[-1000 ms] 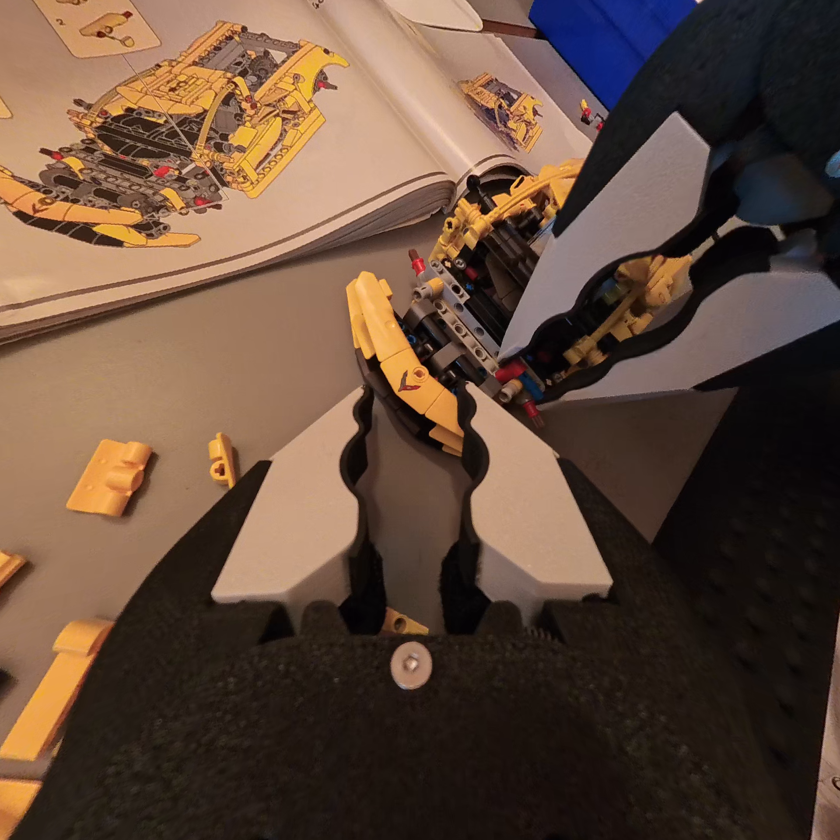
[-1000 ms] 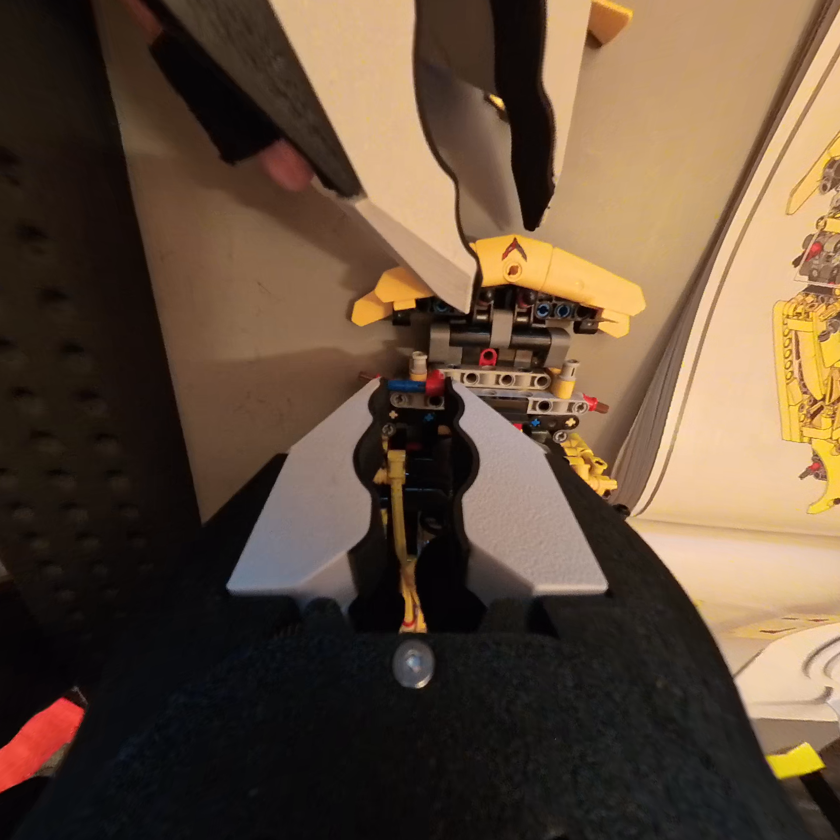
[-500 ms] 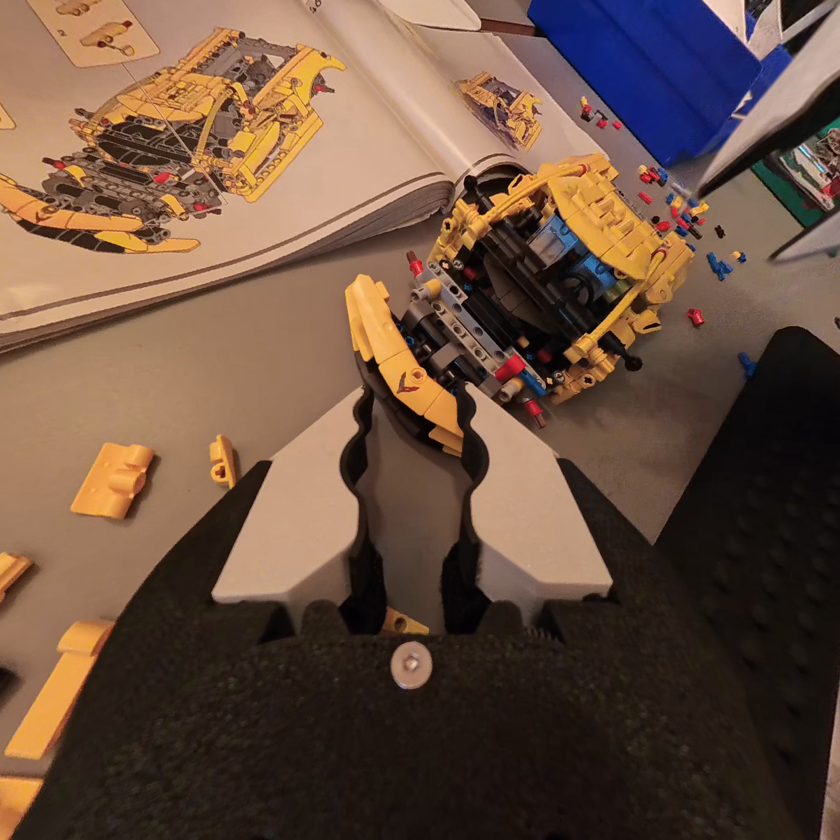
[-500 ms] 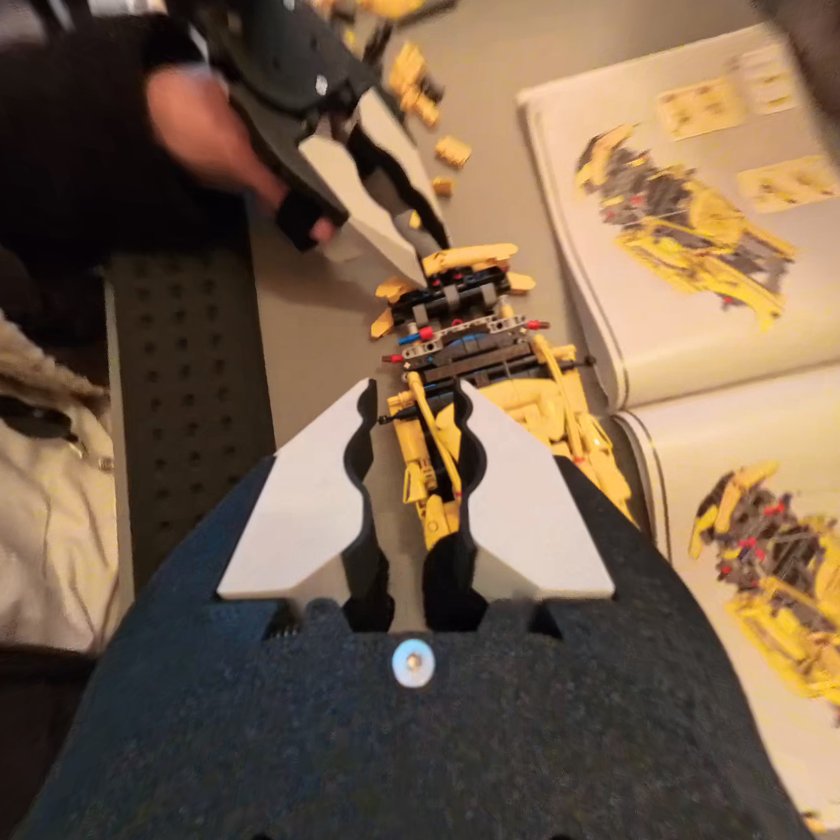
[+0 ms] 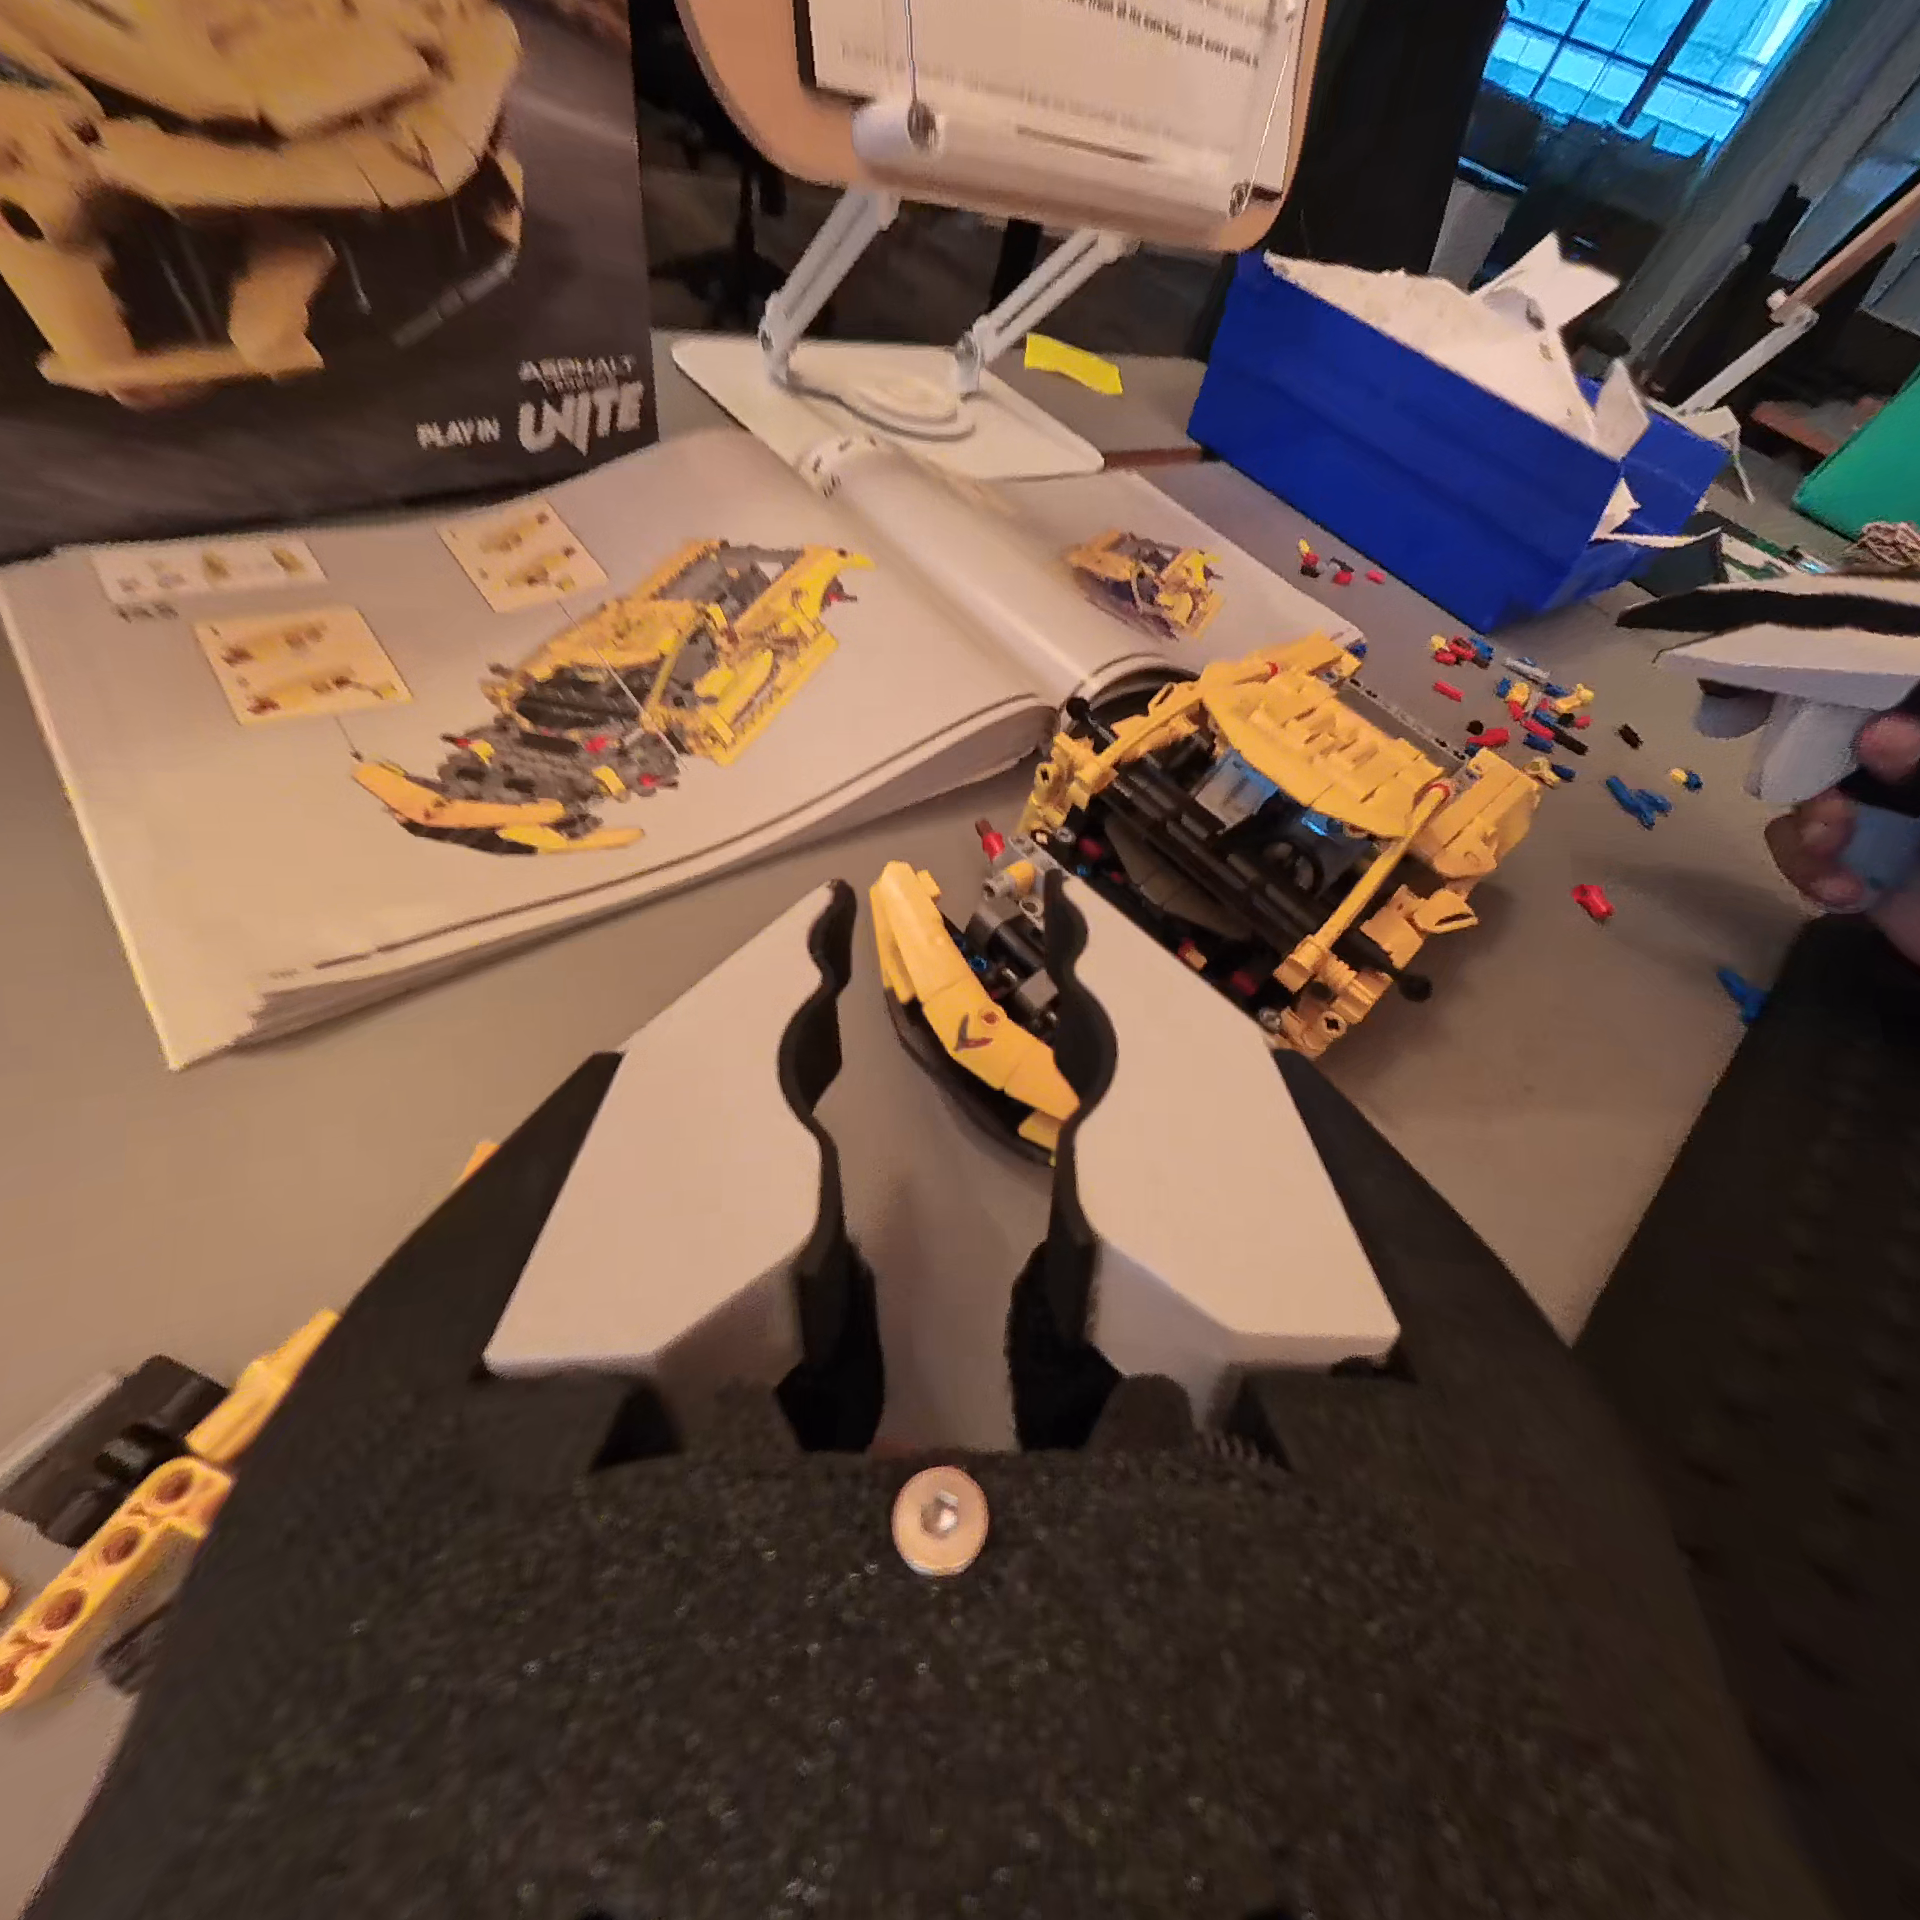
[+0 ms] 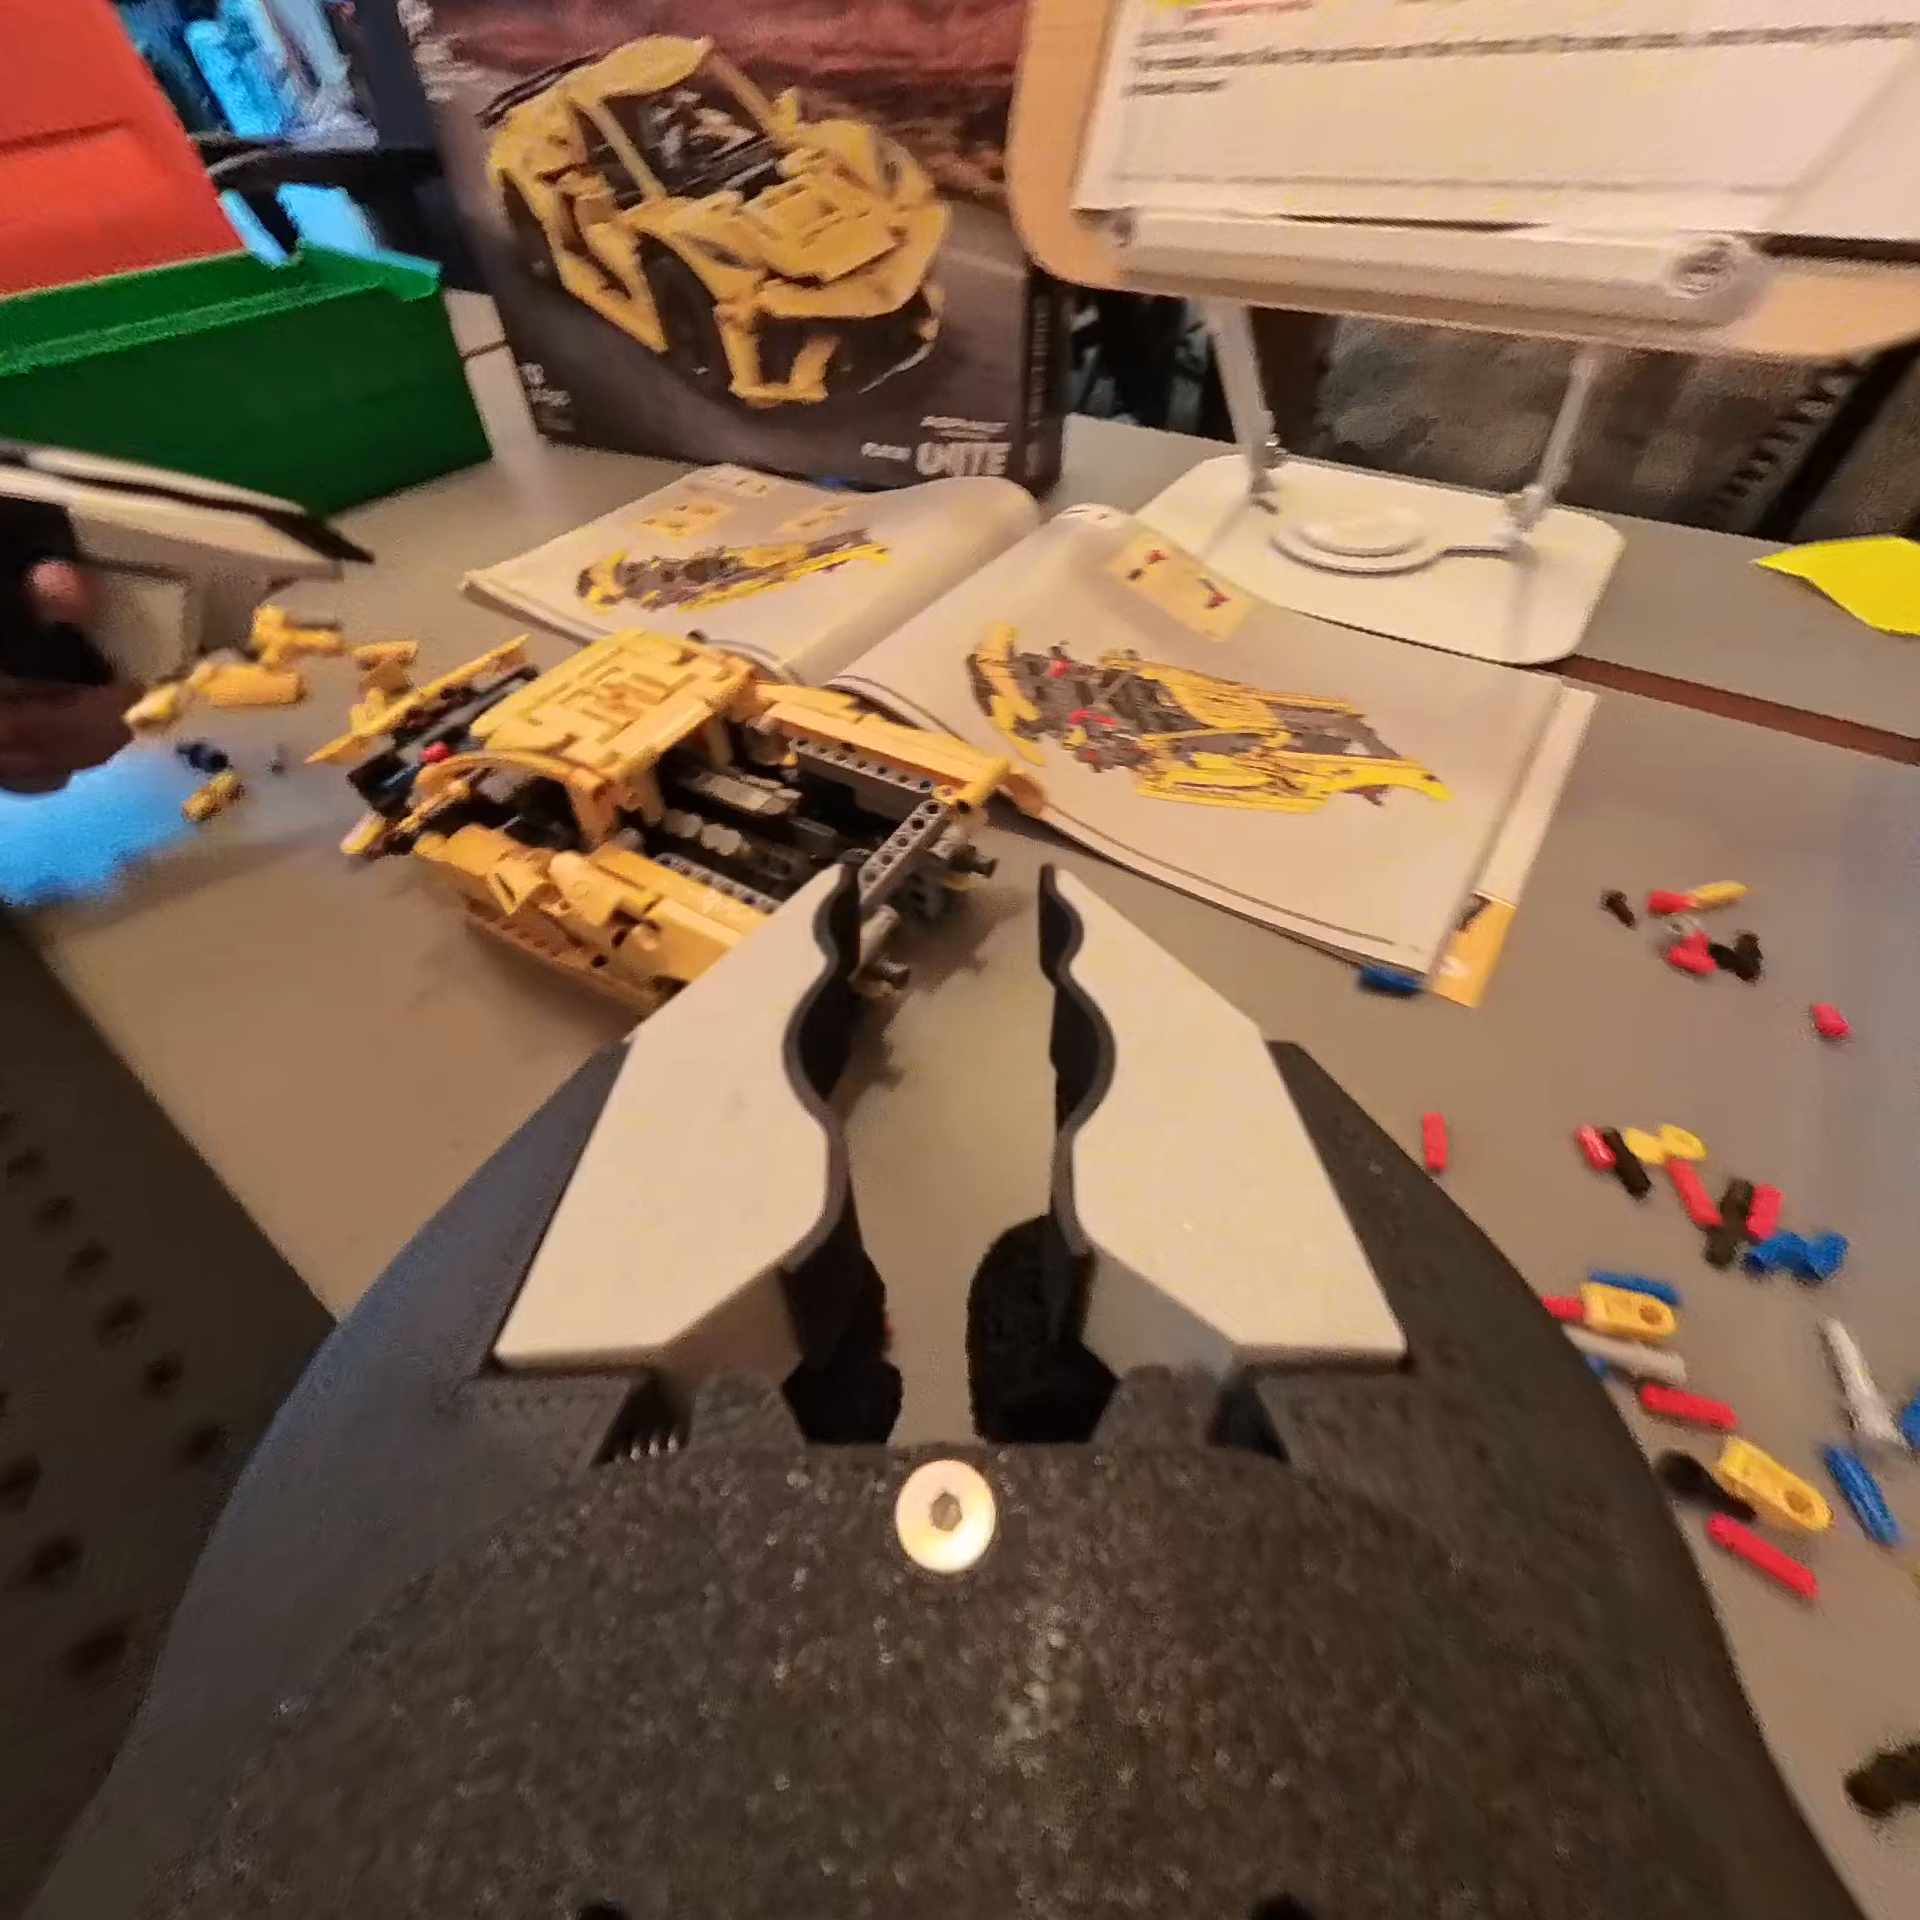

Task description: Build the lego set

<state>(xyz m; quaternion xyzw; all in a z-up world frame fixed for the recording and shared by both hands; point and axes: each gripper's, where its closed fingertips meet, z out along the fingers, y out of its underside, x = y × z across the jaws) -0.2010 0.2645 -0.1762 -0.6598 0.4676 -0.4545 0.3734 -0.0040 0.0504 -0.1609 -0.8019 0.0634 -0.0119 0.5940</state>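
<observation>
Both grippers have pulled back and up from the model since a second ago, when the right one was closed in over its body and the left stood at its nose.

Left wrist view: the left gripper (image 5: 948,914) hangs above the table (image 5: 312,1195) with its fingers (image 5: 727,1091) parted and nothing between them; past their tips shows the yellow front bumper (image 5: 961,1003) of the lego car (image 5: 1247,831). The car rests on the table, touching the edge of the open instruction booklet (image 5: 468,727). Small red, blue and black pins (image 5: 1507,717) lie scattered beyond it, near a blue bin (image 5: 1403,468). The set's box (image 5: 312,260) stands at the back beside a white document stand (image 5: 935,395). Loose yellow beams (image 5: 94,1579) sit at lower left. The right gripper (image 5: 1787,634) shows at the far right edge.

Right wrist view: the right gripper (image 6: 948,914) is lifted clear, fingers (image 6: 1174,1143) apart and empty. The car lies side-on just ahead, a grey beam jutting from its rear end. More loose yellow panels (image 6: 260,675) wait on its far side, pins at the right.

Judging by the booklet and box art, the chassis, roof and nose are in place, but the rear end, wheels and many panels remain; the build looks roughly midway.
</observation>
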